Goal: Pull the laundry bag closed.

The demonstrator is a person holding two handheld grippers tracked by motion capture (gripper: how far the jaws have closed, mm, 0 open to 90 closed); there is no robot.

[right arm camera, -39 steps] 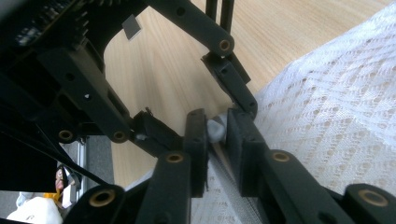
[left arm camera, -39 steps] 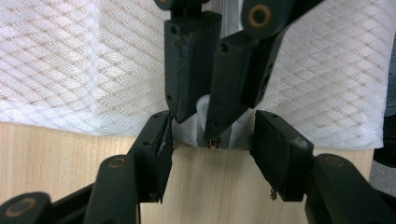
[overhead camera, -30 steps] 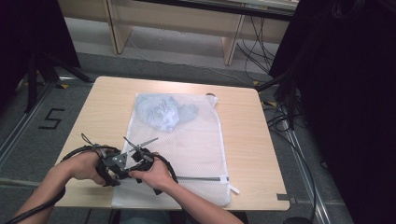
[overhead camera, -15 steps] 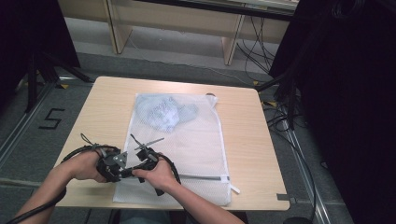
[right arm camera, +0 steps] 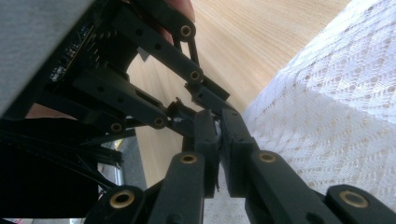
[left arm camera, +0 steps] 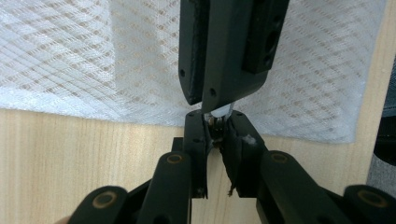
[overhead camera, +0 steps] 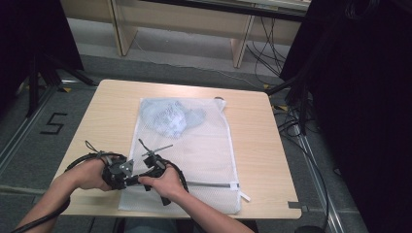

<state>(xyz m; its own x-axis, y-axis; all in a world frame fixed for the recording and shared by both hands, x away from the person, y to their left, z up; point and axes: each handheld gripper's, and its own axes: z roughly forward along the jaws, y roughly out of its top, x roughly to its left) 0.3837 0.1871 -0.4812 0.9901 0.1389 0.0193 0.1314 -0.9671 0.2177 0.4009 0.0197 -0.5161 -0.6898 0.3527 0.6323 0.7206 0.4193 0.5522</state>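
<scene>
Mesh bag (overhead camera: 194, 155): we are seeing it lying mid-counter (overhead camera: 252, 145).
Garment (overhead camera: 170, 117): sitting inside the bag's far end.
Hand-held grippers: left hand-held gripper (overhead camera: 127, 180) and right hand-held gripper (overhead camera: 138, 178) meeting at the bag's near-left corner.

One wooden bench (overhead camera: 107, 111), centre of frame. One white mesh bag (overhead camera: 204, 155) lying on it, w/ one blue cloth bundle (overhead camera: 167, 116) inside at its upper end. Two handheld grippers at lower left: left gripper (overhead camera: 127, 180) and right gripper (overhead camera: 135, 180), tips together. Two hands: left hand (overhead camera: 90, 174), right hand (overhead camera: 167, 182). One "5" floor mark (overhead camera: 53, 124), left edge.
</scene>
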